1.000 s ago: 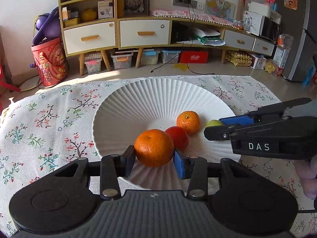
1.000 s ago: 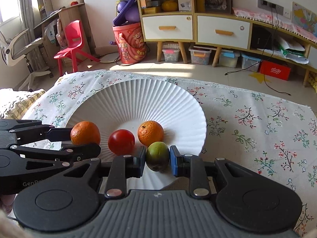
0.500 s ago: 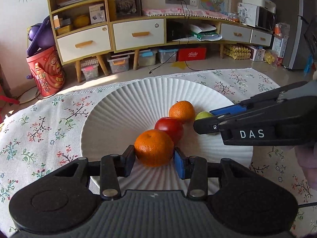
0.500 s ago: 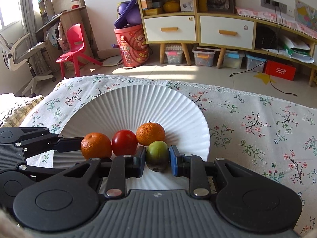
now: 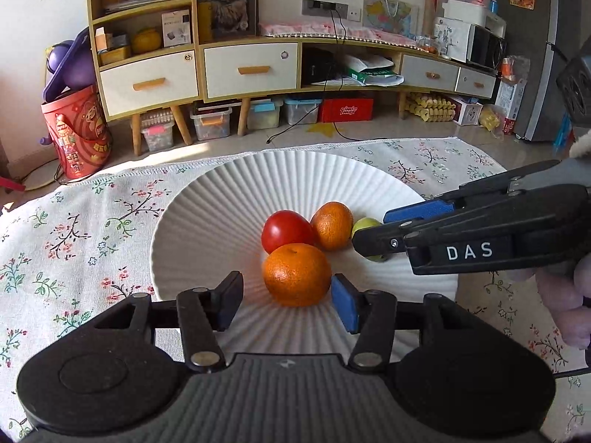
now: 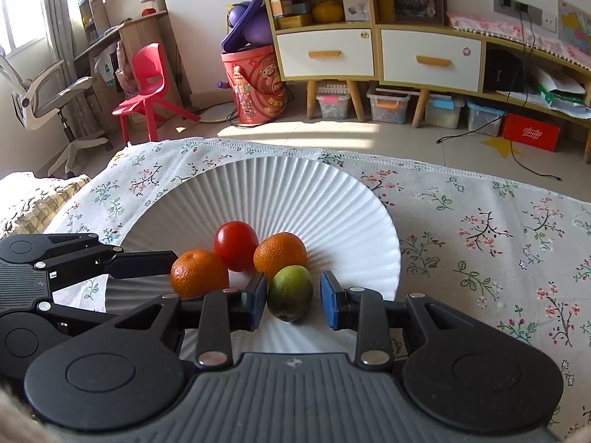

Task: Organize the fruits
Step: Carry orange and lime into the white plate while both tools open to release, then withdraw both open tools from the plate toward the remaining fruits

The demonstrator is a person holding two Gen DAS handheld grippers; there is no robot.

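Our left gripper (image 5: 286,304) has its jaws wide, with the near orange (image 5: 296,274) resting free on the white plate (image 5: 207,221) between them, nearer the right-hand pad. Our right gripper (image 6: 293,301) likewise stands with jaws apart around the green fruit (image 6: 290,292), so both fruits lie straight ahead and each hand need only draw straight back.

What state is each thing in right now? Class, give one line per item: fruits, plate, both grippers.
Left gripper: open, fingers either side of an orange, not squeezing.
Right gripper: open, fingers either side of the green fruit.
Near orange: resting on the plate, released.
Green fruit: resting on the plate, released.
Tomato: resting on the plate, touching both oranges.
Far orange: resting on the plate.
Plate: upright on the tablecloth, holding four fruits.
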